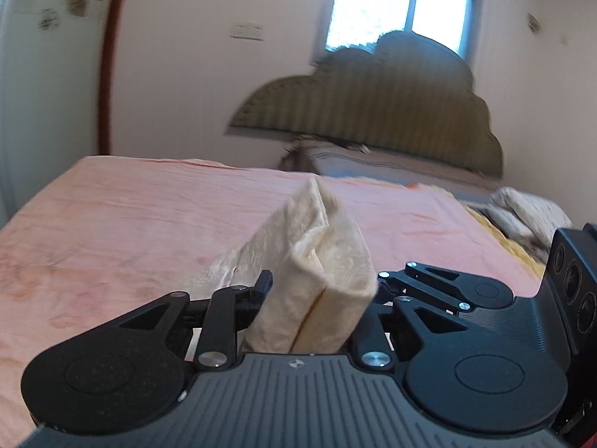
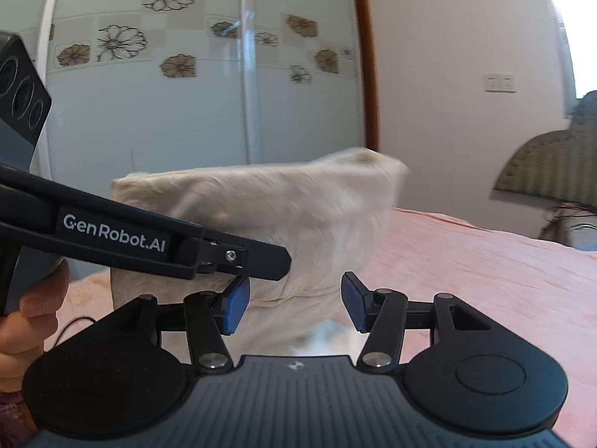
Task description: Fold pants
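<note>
Cloth bunched thick between the left tongs (image 1: 321, 291) marks the grip: clenched on cream pants (image 1: 317, 261), folded in layers, held above the pink bed (image 1: 112, 224). Right tongs (image 2: 294, 306) stand released just short of the pants. Soft, light and floppy, they likely sag; pinch every layer at the folded edge.

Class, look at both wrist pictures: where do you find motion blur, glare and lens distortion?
Left wrist view: the window is blown out white, the headboard is smeared, and the bed's edge bows. Right wrist view: the cream pants blur along their top right corner, the wardrobe door curves, and the right gripper stays sharp.
</note>
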### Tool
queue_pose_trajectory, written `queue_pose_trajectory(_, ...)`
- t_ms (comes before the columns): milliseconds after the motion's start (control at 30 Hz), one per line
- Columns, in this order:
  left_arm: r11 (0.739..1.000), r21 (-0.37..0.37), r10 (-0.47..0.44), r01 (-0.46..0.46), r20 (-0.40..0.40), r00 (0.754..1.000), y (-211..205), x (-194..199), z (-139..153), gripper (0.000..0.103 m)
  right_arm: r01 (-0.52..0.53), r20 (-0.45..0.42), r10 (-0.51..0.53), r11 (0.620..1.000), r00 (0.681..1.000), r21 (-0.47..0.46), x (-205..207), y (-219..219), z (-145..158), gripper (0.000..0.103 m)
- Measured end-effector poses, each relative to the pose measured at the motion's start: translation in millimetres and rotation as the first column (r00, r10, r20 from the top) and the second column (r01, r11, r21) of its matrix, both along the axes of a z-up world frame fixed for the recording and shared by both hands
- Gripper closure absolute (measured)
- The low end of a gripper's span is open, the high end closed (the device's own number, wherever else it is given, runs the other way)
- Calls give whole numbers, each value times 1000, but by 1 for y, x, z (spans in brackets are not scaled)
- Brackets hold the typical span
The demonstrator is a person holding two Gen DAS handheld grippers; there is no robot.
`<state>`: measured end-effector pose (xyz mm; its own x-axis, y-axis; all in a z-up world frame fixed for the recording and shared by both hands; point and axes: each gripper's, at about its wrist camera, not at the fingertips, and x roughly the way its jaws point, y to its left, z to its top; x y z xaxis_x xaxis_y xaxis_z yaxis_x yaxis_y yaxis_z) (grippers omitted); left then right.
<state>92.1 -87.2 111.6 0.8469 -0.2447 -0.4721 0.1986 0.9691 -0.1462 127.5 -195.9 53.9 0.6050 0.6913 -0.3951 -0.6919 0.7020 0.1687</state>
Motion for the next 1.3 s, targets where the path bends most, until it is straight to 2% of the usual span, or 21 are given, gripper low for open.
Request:
queue_pose_trajectory(200,990,76,-116,118,-25,993,-71,6,-33,78,88,-45,-90,995,995,-42,-17,-47,-19,49)
queue_pose_trajectory(433,968,93,-228,232,-53,972,-124,4,-62,75,150,-66,-155,986,986,-79,-33,-85,-32,49)
queue_pose_trajectory(633,956,96,-266,276,-111,958,-143,8,-81,70,187,-113,-197,978,974,-96,-39,-97,-49,49)
queue_pose_trajectory(733,949,80,-288,305,-171,942,-143,14,-92,69,194,-150,-208,976,967,-101,-41,-103,-61,46)
queue_pose_trajectory(867,935,57,-328,349,-234,915,-142,21,-108,62,220,-228,-247,966,942,-138,-46,-109,-71,43)
queue_pose_trajectory(933,921,14,-374,390,-252,893,-140,23,-113,51,253,-243,-285,955,927,-155,-57,-117,-73,42)
queue_pose_trajectory(967,911,-16,-401,412,-260,878,-139,24,-115,43,278,-253,-312,947,916,-163,-61,-123,-73,42)
queue_pose_trajectory(1000,902,-53,-427,428,-262,866,-138,24,-116,35,317,-268,-354,933,896,-170,-66,-132,-72,42)
queue_pose_trajectory(1067,882,-111,-471,458,-243,848,-135,22,-115,34,389,-289,-436,898,853,-205,-74,-147,-70,42)
queue_pose_trajectory(1133,862,-127,-507,491,-226,832,-130,19,-104,34,486,-249,-550,829,797,-276,-78,-159,-62,42)
queue_pose_trajectory(1167,854,-128,-520,504,-195,832,-123,17,-96,33,539,-210,-605,788,768,-299,-79,-161,-56,42)
queue_pose_trajectory(1200,857,-117,-515,501,-158,843,-114,14,-88,32,587,-163,-648,750,744,-306,-80,-163,-48,42)
queue_pose_trajectory(1233,873,-91,-488,480,-124,864,-104,11,-80,31,611,-127,-661,738,739,-287,-83,-161,-40,40)
queue_pose_trajectory(1300,916,-14,-400,400,-84,913,-79,11,-70,28,594,-116,-625,774,772,-218,-89,-153,-27,40)
